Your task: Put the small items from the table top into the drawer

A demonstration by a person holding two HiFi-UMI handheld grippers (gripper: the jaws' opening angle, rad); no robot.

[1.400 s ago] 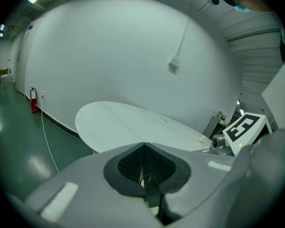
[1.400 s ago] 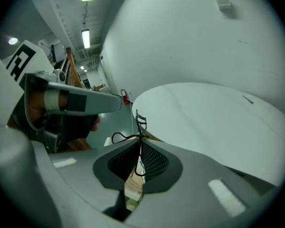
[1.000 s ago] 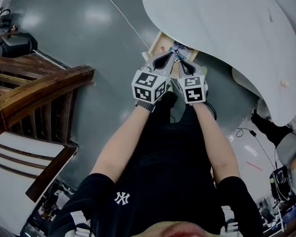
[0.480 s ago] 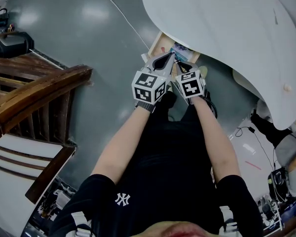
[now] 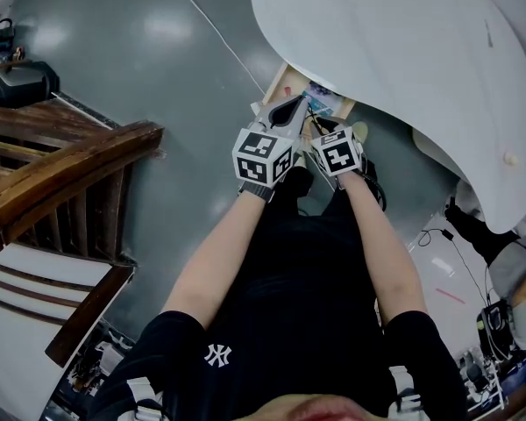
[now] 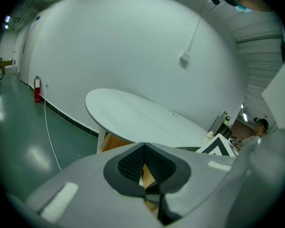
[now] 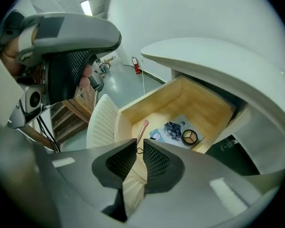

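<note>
A pale wooden drawer [image 5: 283, 81] stands open under the white round table top [image 5: 403, 60]. In the right gripper view its floor [image 7: 199, 106] holds a pink brush [image 7: 142, 129], a printed card [image 7: 173, 129] and a round compact [image 7: 189, 137]. My right gripper [image 7: 138, 145] points steeply down over the drawer's ribbed white front [image 7: 102, 122]. Its jaws have just been opening to a narrow gap with nothing between them. A small dark loop [image 7: 139, 151] lies just beyond the tips. My left gripper [image 6: 144, 145] hangs beside it, shut and empty, and is aimed at the table's edge [image 6: 142, 120].
A dark wooden chair [image 5: 61, 182] stands on the grey floor at the left. A thin white cable [image 5: 202, 24] runs across the floor toward the table. Cables and gear [image 5: 500, 323] crowd the lower right. A red fire extinguisher [image 6: 36, 88] stands by the far wall.
My right gripper has sunk toward the drawer and tipped further down. The left gripper has dropped a little beside it.
</note>
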